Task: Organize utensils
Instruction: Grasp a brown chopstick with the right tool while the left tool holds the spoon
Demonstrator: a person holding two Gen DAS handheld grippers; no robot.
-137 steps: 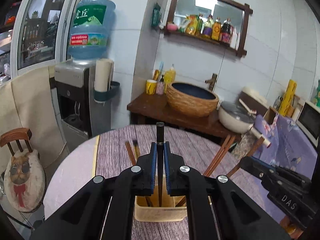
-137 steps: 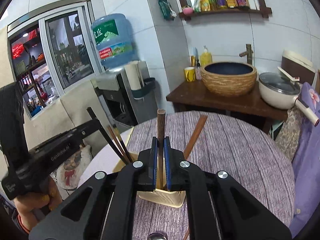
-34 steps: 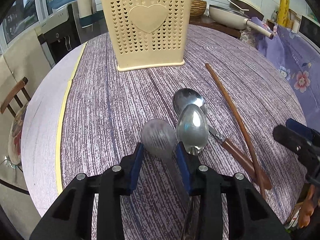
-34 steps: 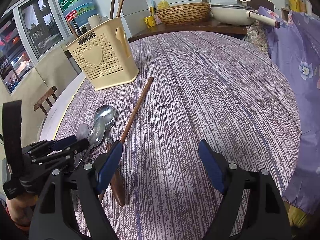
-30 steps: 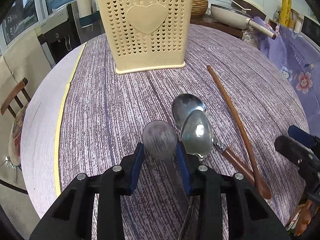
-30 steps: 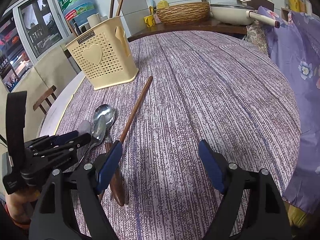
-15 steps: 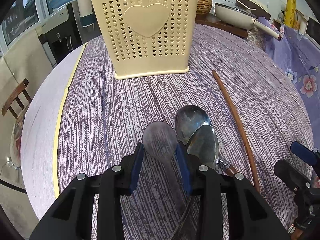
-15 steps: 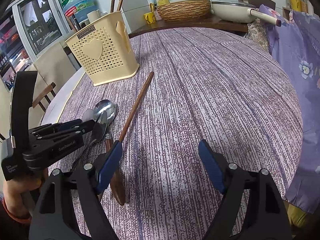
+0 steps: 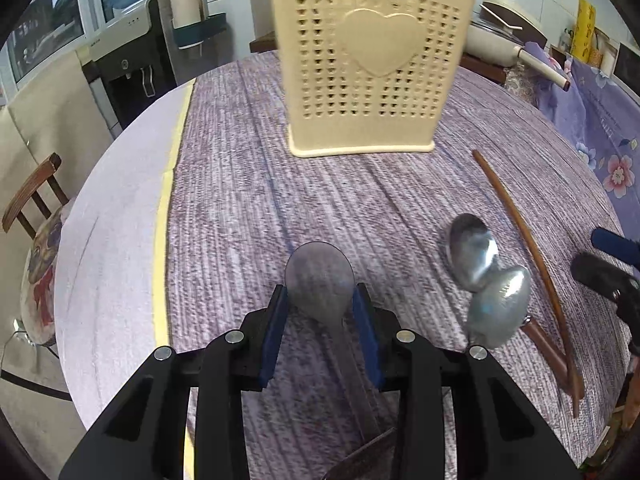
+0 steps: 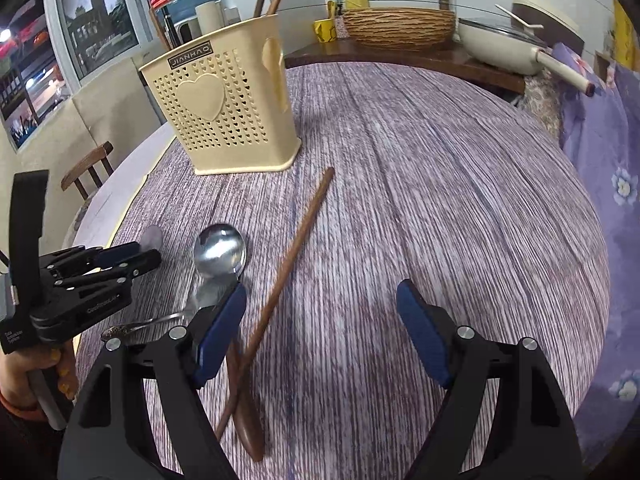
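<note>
The left gripper (image 9: 320,320) pinches a spoon (image 9: 319,276), the right gripper (image 10: 322,320) gapes empty, two spoons (image 9: 476,256) and a chopstick (image 9: 520,236) wait at three o'clock, and the holder (image 9: 368,60) at twelve already keeps chopsticks.

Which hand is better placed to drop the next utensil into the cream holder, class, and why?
Left. The left tool already grips a spoon and faces the cream holder. The right tool is open and empty, over the chopstick on the table.
</note>
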